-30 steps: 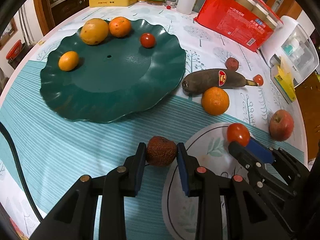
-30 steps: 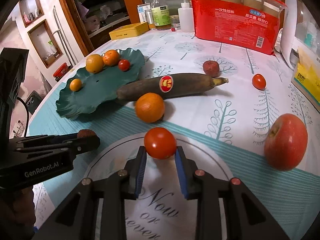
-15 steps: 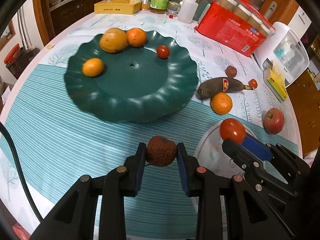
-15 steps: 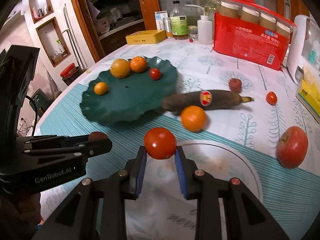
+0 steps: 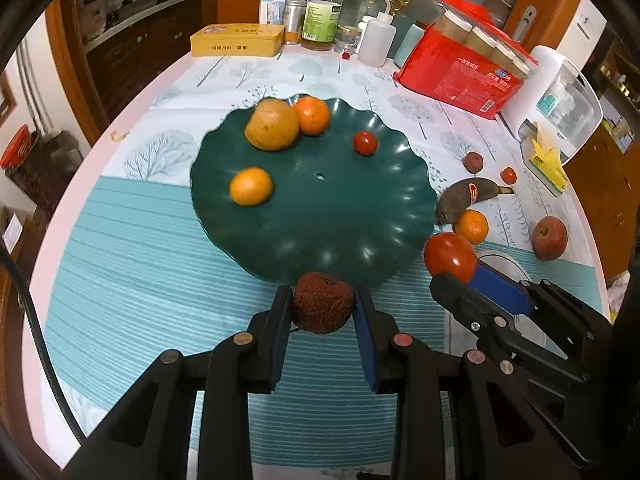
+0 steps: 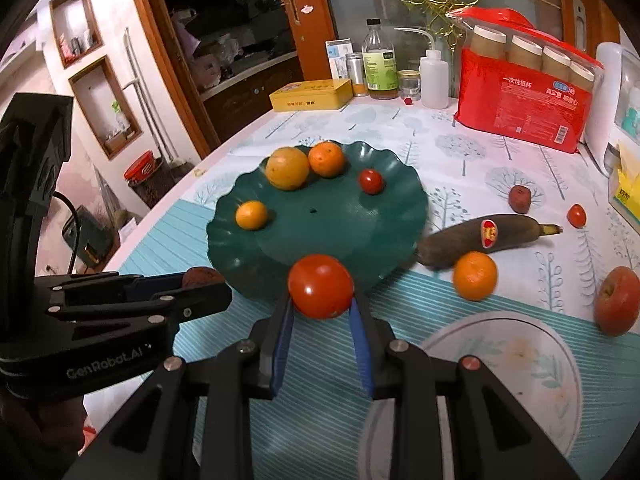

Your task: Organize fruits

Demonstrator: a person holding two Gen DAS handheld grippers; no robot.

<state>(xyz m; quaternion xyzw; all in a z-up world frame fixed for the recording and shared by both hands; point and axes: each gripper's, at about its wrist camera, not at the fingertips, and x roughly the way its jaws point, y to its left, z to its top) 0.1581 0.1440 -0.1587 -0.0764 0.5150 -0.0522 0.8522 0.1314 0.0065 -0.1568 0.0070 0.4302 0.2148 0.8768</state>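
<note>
Two grippers each hold one fruit, up off the table. The left gripper pinches a brown fruit between its blue pads. The right gripper pinches a tomato the same way. Both fruits sit tight between the fingers, so neither gripper is spread.

Just past both fruits lies the green plate. Its near edge is right in front of the brown fruit, straight ahead of the left fingers. For the tomato, the plate is ahead and a bit to the left. The left gripper looks a little nearer to the plate, so I think it may go first. Each fruit just needs to go forward, then down onto a bare spot.

On the plate there are already four fruits: a small orange, a big yellow fruit, another orange and a small tomato. The middle and near side are bare.

Off to the right, on the table, wait a loose orange, a dark banana lying sideways, and an apple.
</note>
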